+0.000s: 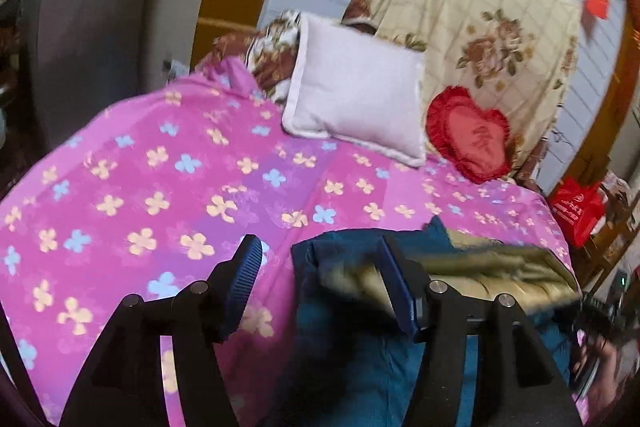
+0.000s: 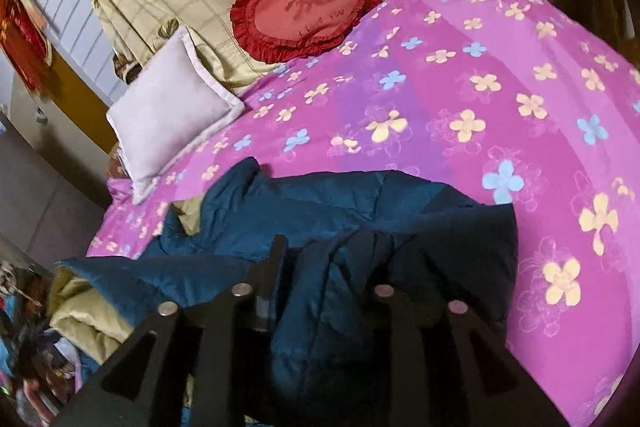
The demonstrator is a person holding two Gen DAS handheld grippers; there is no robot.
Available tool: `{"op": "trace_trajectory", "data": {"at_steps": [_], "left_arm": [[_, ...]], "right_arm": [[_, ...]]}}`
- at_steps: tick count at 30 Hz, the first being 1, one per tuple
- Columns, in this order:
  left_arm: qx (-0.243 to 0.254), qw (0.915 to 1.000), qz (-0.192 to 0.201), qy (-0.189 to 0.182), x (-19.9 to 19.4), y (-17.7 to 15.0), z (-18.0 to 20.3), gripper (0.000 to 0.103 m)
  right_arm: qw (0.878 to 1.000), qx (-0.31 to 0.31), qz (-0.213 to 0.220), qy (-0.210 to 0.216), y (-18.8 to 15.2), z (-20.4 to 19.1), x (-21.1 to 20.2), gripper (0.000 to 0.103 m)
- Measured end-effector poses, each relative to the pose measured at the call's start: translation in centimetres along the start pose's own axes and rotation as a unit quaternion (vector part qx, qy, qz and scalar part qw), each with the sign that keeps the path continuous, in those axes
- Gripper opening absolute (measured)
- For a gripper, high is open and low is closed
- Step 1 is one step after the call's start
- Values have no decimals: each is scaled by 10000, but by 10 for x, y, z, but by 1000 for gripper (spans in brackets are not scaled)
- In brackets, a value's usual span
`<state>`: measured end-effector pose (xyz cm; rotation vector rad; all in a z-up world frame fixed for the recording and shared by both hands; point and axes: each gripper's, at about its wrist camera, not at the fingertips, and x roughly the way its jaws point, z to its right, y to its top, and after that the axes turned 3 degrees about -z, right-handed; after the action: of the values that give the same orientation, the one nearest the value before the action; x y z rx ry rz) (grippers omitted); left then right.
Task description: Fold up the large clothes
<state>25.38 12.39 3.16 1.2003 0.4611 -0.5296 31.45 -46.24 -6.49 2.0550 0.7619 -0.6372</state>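
Note:
A large teal padded jacket (image 2: pixel 320 211) with an olive lining (image 2: pixel 84 311) lies bunched on the pink flowered bedspread (image 2: pixel 480 87). In the left wrist view the jacket (image 1: pixel 352 339) lies at the lower right, its olive lining (image 1: pixel 500 267) turned up. My left gripper (image 1: pixel 320 259) is open and empty, its right finger over the jacket's edge, its left finger over the bedspread (image 1: pixel 160 167). My right gripper (image 2: pixel 320 259) sits over the jacket; a fold of teal cloth lies between its fingers, and the right fingertip is hidden by the cloth.
A white pillow (image 1: pixel 356 95) and a red heart cushion (image 1: pixel 468 135) lie at the head of the bed, against a cream floral quilt (image 1: pixel 480 7). A red bag (image 1: pixel 576 207) hangs beside the bed. Grey floor (image 2: pixel 36 195) lies past the bed's left edge.

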Motion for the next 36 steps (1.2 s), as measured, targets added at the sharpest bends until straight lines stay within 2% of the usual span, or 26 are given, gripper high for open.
{"op": "trace_trajectory", "data": {"at_steps": [1,3,5,8,11,13,15,19,21,23,26,30,34,36], "left_arm": [[59,10000,32,3,-6,-4,1,40],[246,9997,-54,-24,-11,-14,7,40],[328,9991,-255,-29,-5,-23,13,40],[384,9980,-507,51,12,-35,24,40],[394,9974,-599,103,26,-44,37,40],[371,9975,-585,145,32,-47,43,40],[367,9974,-565,261,40,-48,50,40],[412,9950,-667,618,61,-47,57,40],[338,9922,-829,862,76,-49,54,40],[282,9898,-960,1009,88,-53,47,40],[221,9906,-899,1008,95,-57,39,40],[154,9910,-883,999,101,-57,35,40],[113,9900,-996,991,94,-58,32,40],[103,9899,-992,1009,85,-60,29,40]], "right_arm": [[10000,38,3,59,1,0,-3,43],[9998,86,53,192,5,-3,-14,69],[9981,216,299,488,7,-7,-36,83],[9950,258,808,527,3,-11,-74,92],[9925,120,1065,593,-3,-19,-101,93],[9910,-297,1070,753,-10,-34,-112,93],[9880,-1012,913,723,-22,-59,-112,93],[9729,-2298,244,112,-44,-113,-63,93],[9667,-2555,81,-124,-47,-128,-34,92],[9643,-2629,-105,-295,-43,-137,-2,92],[9589,-2700,-374,-785,-36,-142,48,92],[9552,-2685,-446,-1161,-29,-141,92,92],[9568,-2530,-468,-1355,-28,-143,95,92],[9616,-2433,-356,-1215,-33,-149,79,91]]}}
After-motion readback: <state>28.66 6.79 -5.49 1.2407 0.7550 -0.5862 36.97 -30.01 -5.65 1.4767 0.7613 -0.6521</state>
